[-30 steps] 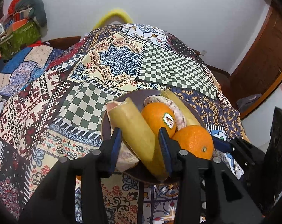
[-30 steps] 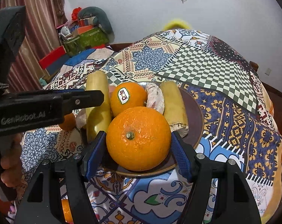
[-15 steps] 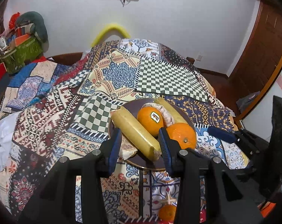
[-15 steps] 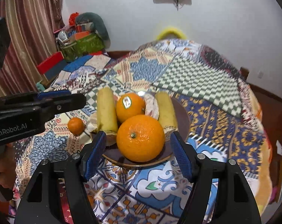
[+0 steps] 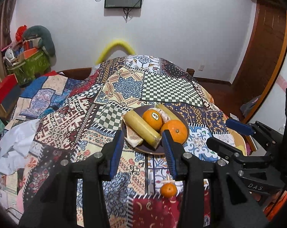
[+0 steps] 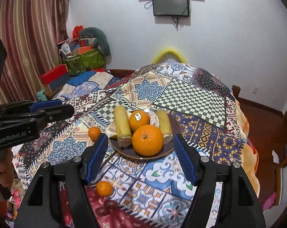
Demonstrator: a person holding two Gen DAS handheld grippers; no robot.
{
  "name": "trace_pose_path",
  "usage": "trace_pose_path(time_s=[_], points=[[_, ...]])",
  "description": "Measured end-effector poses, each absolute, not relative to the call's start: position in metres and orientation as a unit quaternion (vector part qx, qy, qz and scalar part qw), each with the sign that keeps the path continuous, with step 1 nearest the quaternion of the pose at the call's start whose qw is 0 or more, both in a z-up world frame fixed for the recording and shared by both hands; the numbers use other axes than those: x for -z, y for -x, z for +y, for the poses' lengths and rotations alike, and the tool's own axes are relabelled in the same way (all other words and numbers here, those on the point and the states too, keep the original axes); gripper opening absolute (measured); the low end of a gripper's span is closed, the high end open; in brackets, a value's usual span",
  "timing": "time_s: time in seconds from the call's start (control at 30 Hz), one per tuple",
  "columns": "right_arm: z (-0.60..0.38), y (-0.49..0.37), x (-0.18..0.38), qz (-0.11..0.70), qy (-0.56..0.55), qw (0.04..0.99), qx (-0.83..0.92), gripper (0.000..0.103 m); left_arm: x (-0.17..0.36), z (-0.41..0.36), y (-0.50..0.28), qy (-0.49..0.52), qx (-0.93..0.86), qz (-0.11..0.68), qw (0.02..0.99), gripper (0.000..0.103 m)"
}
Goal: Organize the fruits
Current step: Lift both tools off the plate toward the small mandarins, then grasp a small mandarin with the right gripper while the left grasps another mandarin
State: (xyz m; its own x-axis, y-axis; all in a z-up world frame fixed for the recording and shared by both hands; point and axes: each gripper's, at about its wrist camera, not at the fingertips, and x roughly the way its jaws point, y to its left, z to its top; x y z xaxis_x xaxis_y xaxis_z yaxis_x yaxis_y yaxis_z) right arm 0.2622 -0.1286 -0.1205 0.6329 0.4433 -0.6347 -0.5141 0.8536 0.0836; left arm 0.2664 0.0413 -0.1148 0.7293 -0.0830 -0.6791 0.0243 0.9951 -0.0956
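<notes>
I have the patchwork cloth (image 6: 191, 98) spread over the whole work surface, and it serves as the bed for everything below. Near its front edge sits one dark plate (image 6: 168, 150), which I judge to be the collecting point for the fruit.

My right gripper (image 6: 141, 158) hangs above and in front of the plate, jaws standing moderately wide with nothing between the pads. My left gripper (image 5: 142, 152) hangs likewise, its jaws narrower and opening at this moment, also empty; both appear clear of the load.

On the plate I count two large oranges: the front orange (image 6: 147, 140) at the near rim and the stickered orange (image 6: 139, 121) just behind it, touching. Two yellow cylindrical pieces flank them, the left cylinder (image 6: 122, 126) and the right cylinder (image 6: 164, 124), laid lengthwise, apparently to wedge the round fruit in place. Pale wrappers or peelings lie under and between them; I cannot tell which.

Off the plate I count two small mandarins: the left mandarin (image 6: 94, 133) just beside the plate, and the near mandarin (image 6: 104, 188) further toward me. A few dark grapes (image 6: 105, 207) lie nearest, partly hidden. I judge these loose items outstanding.
</notes>
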Motion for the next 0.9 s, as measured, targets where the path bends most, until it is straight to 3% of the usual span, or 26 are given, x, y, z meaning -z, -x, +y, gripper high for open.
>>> trace_pose_path(time_s=[0.23, 0.73, 0.9], points=[[-0.122, -0.238, 0.134, 0.351, 0.063, 0.895, -0.268, 0.068, 0.125, 0.043, -0.241, 0.041, 0.029, 0.376, 0.925, 0.048], [-0.089, -0.227, 0.203, 0.431, 0.089, 0.848, -0.296, 0.068, 0.193, 0.072, -0.229, 0.067, 0.007, 0.448, 0.891, 0.048], [-0.082, -0.231, 0.219, 0.457, 0.081, 0.832, -0.304, 0.057, 0.212, 0.077, -0.228, 0.076, 0.006, 0.468, 0.881, 0.048]])
